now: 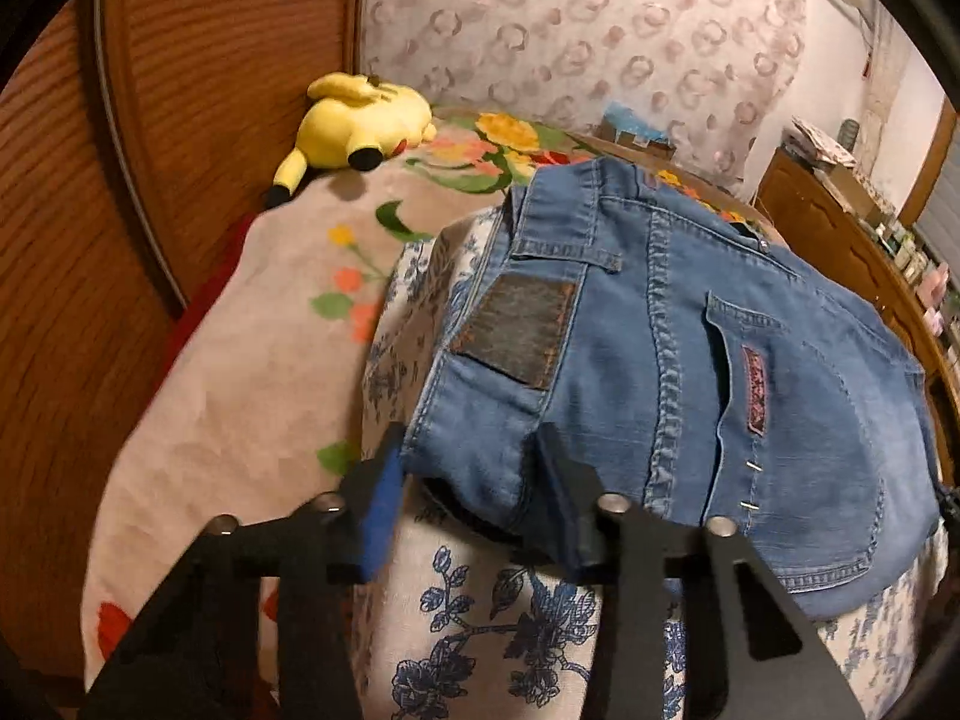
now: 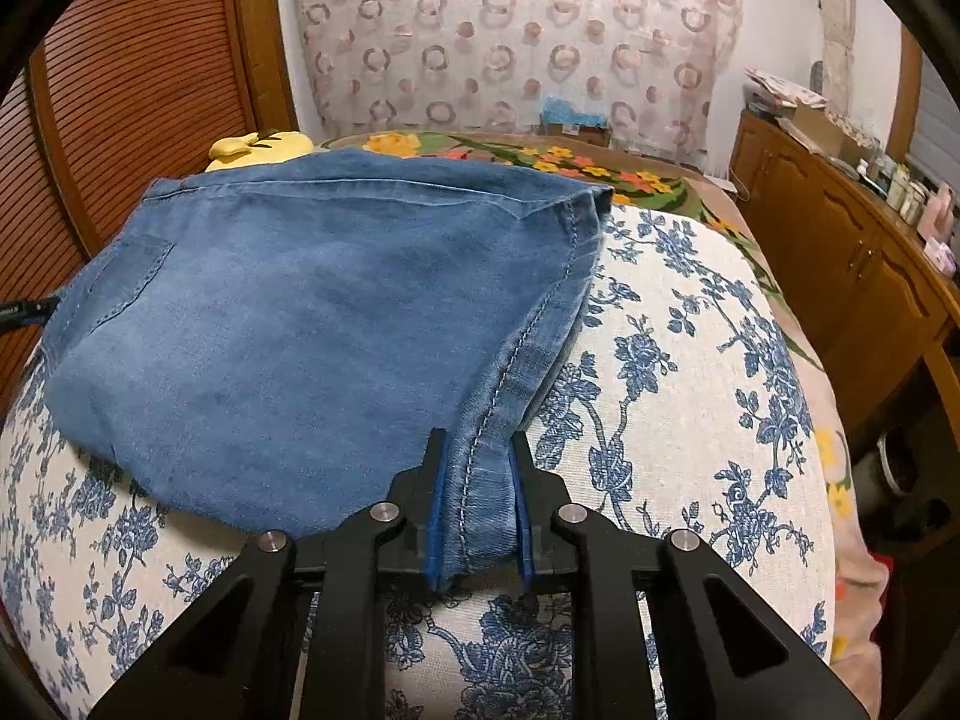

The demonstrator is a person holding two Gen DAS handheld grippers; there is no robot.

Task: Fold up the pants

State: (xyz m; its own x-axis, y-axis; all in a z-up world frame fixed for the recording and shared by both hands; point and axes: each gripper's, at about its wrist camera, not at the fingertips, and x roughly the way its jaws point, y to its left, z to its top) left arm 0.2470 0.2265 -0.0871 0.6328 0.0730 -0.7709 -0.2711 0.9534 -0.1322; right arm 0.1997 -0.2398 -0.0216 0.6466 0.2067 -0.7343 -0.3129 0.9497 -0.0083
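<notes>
The right gripper (image 2: 477,504) sat bottom center of its frame with both blue pads pinched onto the hemmed edge of the pants (image 2: 312,324), so it definitely had denim in its grip. The left gripper (image 1: 465,498) was at the bottom of its own view with the jaws spread a fair way apart around a corner of the jeans; fabric sat between the pads, but I couldn't tell if they were actually squeezing it. The pants filled the middle of both views as a compact denim bundle, back pockets and the dark waistband patch (image 1: 519,327) facing up in the left view. Honestly it looked mostly folded already, I'd guess a last fold or some tidying was left. It all sat on a blue-floral white cushion (image 2: 690,372), which was on a flowered blanket (image 1: 252,330). A yellow plush toy (image 1: 354,123) lay upper left, a circle-patterned curtain (image 2: 510,36) ran across the top, and a wooden cabinet (image 2: 840,252) stood at right.
</notes>
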